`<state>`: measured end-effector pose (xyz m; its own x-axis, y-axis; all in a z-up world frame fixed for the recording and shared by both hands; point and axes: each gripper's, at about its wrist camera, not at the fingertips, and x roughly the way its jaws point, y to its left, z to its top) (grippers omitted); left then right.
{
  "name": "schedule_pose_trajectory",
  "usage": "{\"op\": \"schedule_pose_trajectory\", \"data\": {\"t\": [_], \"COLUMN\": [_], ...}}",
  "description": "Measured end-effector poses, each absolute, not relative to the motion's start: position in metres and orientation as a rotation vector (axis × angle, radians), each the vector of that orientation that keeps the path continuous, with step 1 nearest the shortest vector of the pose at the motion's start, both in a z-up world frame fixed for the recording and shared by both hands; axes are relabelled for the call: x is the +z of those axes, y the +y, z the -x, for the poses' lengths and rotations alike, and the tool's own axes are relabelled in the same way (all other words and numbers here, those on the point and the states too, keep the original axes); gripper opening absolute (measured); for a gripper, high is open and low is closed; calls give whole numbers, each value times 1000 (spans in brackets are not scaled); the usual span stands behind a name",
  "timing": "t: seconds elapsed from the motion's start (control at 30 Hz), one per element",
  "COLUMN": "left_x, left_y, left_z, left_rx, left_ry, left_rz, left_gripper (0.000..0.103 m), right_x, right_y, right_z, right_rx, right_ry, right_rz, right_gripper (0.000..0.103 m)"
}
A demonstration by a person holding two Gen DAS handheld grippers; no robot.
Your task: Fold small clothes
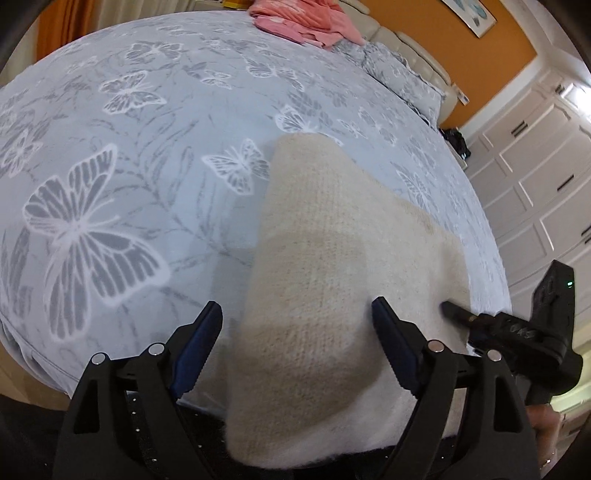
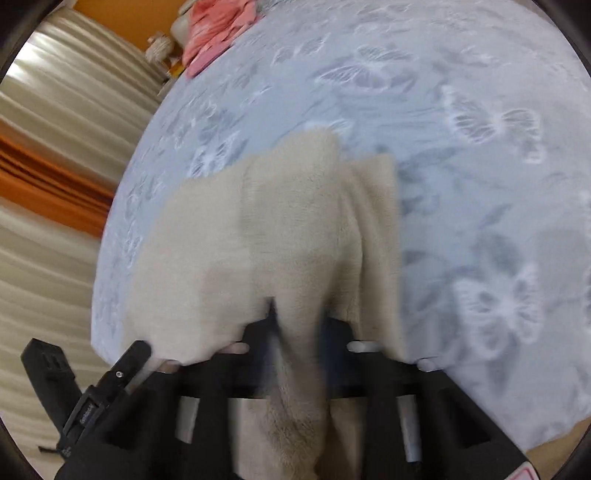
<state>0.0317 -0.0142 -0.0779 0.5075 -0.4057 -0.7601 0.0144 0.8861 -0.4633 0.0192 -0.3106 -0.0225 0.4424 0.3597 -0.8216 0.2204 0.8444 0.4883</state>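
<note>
On my left wrist view, the left gripper (image 1: 297, 332) sits nearest, its black arms and blue-padded jaws spread wide with nothing pinched between them. The cream fuzzy knit garment (image 1: 332, 266) lies directly under and ahead of that gap, draped over the near edge of the bed and running away toward the middle of the mattress; its far end is a rounded fold. To the right of it, the other tool's black body pokes in, its tip touching the garment's right-hand edge.

On my right wrist view, which is smeared with motion blur, the right gripper (image 2: 295, 325) has its jaws pressed together on a bunched ridge of the same cream garment (image 2: 258, 229); fabric spills over and between the black fingers, so the pads themselves are mostly hidden. The cloth rises from the pinch and spreads out ahead in uneven folds. The left tool's black frame shows at the lower left, beside the garment's near corner.

Beneath everything I see the pale grey-blue bedspread printed with white butterflies (image 1: 129, 166), covering the whole bed. Farther off, a heap of pink clothing (image 1: 303, 18) rests near the far edge of the bed. Beyond that are a matching patterned pillow (image 1: 402, 74), an orange wall, and white panelled wardrobe doors (image 1: 535, 177) on the right.
</note>
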Motion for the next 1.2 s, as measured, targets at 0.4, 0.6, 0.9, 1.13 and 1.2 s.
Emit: {"op": "schedule_pose_trajectory", "data": {"t": [0.4, 0.6, 0.9, 1.13, 1.2], "left_x": [-79, -81, -77, -73, -73], "left_y": [-25, -21, -26, -21, -22], "left_z": [-28, -28, -23, -17, -17], "left_rx": [-240, -222, -209, -186, -183], "left_ry": [1019, 1022, 1011, 1007, 1011], "left_rz": [339, 349, 310, 315, 312], "left_gripper": [85, 87, 87, 89, 90], "right_x": [-28, 31, -29, 11, -17], "right_y": [-320, -304, -298, -281, -275], "right_z": [-24, 25, 54, 57, 48], "right_rx": [11, -2, -34, -26, -43], "right_ry": [1119, 991, 1249, 1186, 1302], "right_rz": [-539, -474, -526, -413, -343], "right_gripper": [19, 24, 15, 18, 15]}}
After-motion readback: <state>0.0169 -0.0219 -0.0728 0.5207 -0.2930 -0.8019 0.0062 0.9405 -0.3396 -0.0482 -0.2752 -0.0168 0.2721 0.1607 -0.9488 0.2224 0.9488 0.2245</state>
